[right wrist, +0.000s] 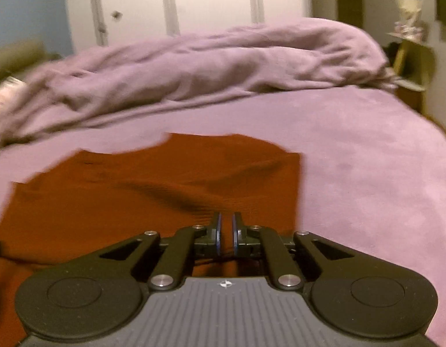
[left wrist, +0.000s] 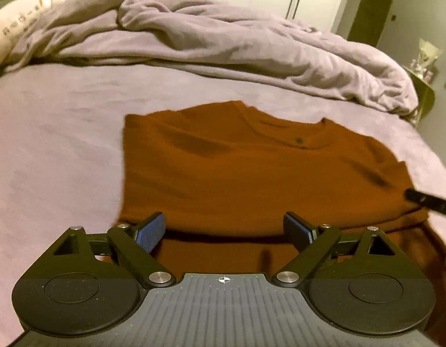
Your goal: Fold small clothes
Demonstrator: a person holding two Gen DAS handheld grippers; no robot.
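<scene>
Lying on the bed: the rust-orange shirt [left wrist: 251,173] was spread on the mauve bed sheet [left wrist: 58,133], collar at the far side, hem nearest the person.
Fold so far: a doubled edge ran across the near part of the shirt in the left wrist view, so it looked partly folded already, probably bottom up.
Left gripper [left wrist: 224,228]: its blue pads [left wrist: 150,231] stood wide apart over the near edge of the cloth, nothing between them; likely spread that way to straddle the fold and take hold of it.
Right gripper [right wrist: 225,231]: jaws drawn nearly together over the right part of the shirt, only a thin gap showing; whether cloth was pinched there I cannot tell, since the frame was blurred.
Bedding: a crumpled duvet [left wrist: 223,37] was heaped at the far side, well apart from the shirt, which left a flat patch for folding.
Far right: a small bedside stand [right wrist: 410,66] beyond the bed.
</scene>
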